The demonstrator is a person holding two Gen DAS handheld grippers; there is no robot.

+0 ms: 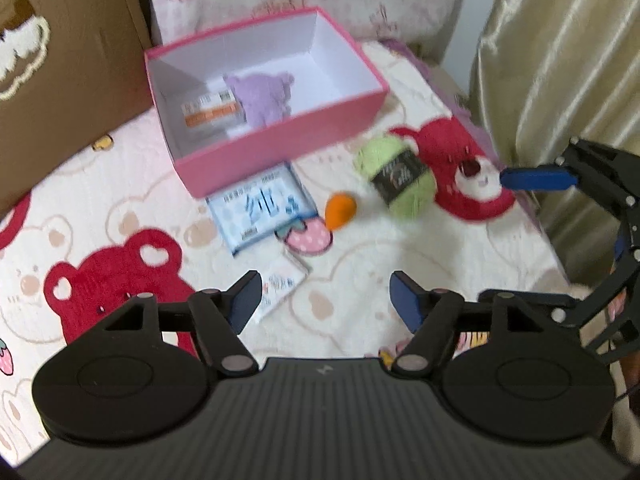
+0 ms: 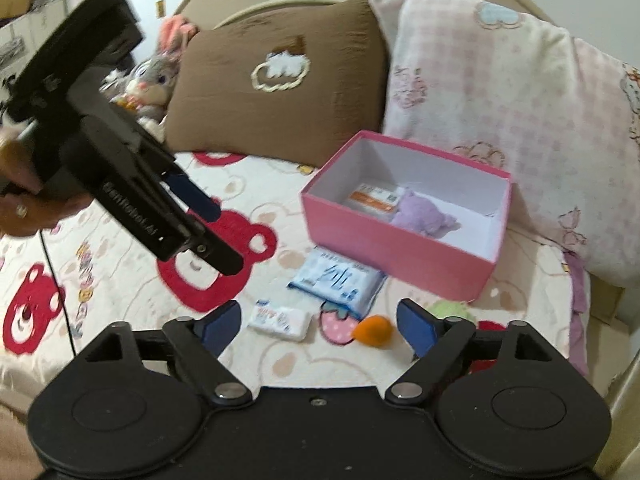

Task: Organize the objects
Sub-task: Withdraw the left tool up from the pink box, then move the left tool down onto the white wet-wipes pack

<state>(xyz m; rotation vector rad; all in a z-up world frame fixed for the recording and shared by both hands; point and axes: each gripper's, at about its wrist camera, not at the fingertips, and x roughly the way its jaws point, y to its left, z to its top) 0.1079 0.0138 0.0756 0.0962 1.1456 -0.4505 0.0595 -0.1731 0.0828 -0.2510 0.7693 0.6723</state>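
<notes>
**Both grippers open and empty over the bedspread**

Nearest the left wrist camera, the left gripper (image 1: 325,298) has its jaws spread wide with nothing between them. Just past its left finger, at about 11 o'clock, lies a small white packet (image 1: 281,283) on the bear-print bedspread (image 1: 120,216). Beyond the gap, toward 12 o'clock, sit a blue-and-white pack (image 1: 262,208) and an orange sponge (image 1: 339,211), apart from the jaws. A green yarn ball (image 1: 396,176) lies at 1 o'clock, further out. At 3 o'clock the right gripper (image 1: 536,178) reaches in from the side.

From the right wrist view, the right gripper (image 2: 318,322) is likewise wide open and holds nothing. The small white packet (image 2: 279,319) and the orange sponge (image 2: 374,330) show in the gap between its fingers, lying on the bedspread beyond them. The blue-and-white pack (image 2: 338,278) is at 12 o'clock, its far edge against the pink box (image 2: 394,240). Inside that box rest a purple plush toy (image 2: 422,214) and an orange-striped carton (image 2: 374,198). The left gripper (image 2: 224,236) hangs at 10 o'clock, jaws apart, gripping nothing.

Farthest off, a brown pillow (image 2: 280,76) and a pink blanket (image 2: 500,92) stand against the headboard.
</notes>
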